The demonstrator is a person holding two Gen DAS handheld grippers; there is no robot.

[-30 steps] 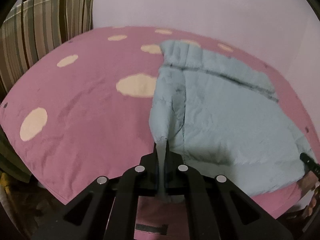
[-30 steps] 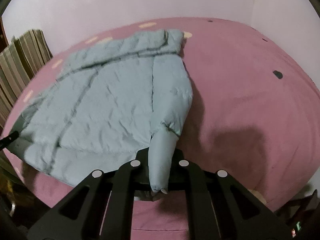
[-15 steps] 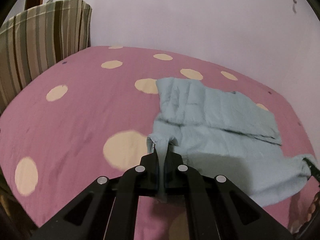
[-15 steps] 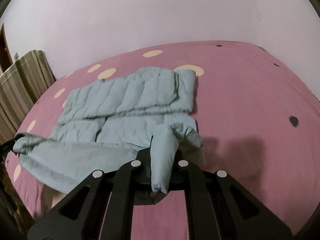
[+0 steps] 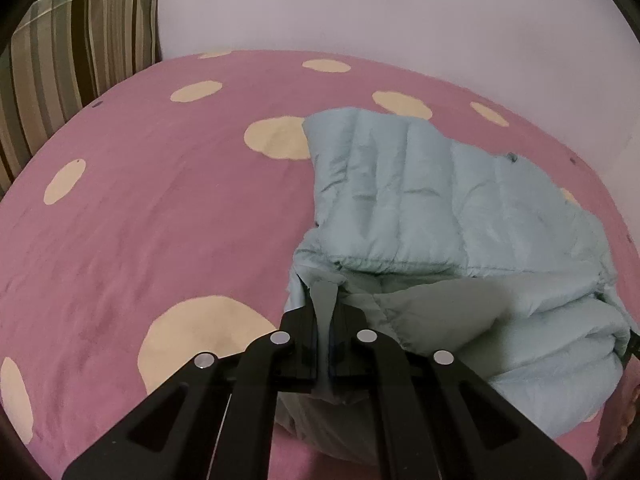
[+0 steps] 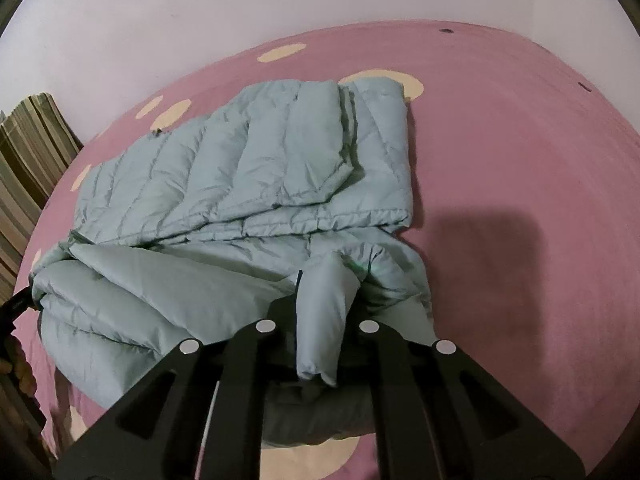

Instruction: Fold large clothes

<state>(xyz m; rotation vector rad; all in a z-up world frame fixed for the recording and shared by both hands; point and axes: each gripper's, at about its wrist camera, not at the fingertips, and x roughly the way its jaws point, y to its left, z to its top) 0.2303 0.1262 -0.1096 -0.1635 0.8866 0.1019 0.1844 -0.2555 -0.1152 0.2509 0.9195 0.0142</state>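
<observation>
A pale blue quilted puffer jacket (image 5: 432, 196) lies on a pink bed cover with cream dots (image 5: 160, 208). Its near part is lifted and doubled over towards the far part. My left gripper (image 5: 325, 312) is shut on a thin fold of the jacket's near left edge. My right gripper (image 6: 324, 304) is shut on a thick fold of the jacket (image 6: 248, 176) at its near right corner. Both hold the cloth above the bed (image 6: 520, 160). The left gripper's tip shows at the left edge of the right wrist view (image 6: 16, 304).
A striped brown and cream cushion (image 5: 72, 40) stands at the bed's far left; it also shows in the right wrist view (image 6: 28, 160). A plain pale wall (image 5: 400, 8) runs behind the bed. Pink cover lies bare left and right of the jacket.
Both grippers have lifted the jacket's near edge and carried it forward over the far part. The jacket went from lying flat to half folded.
</observation>
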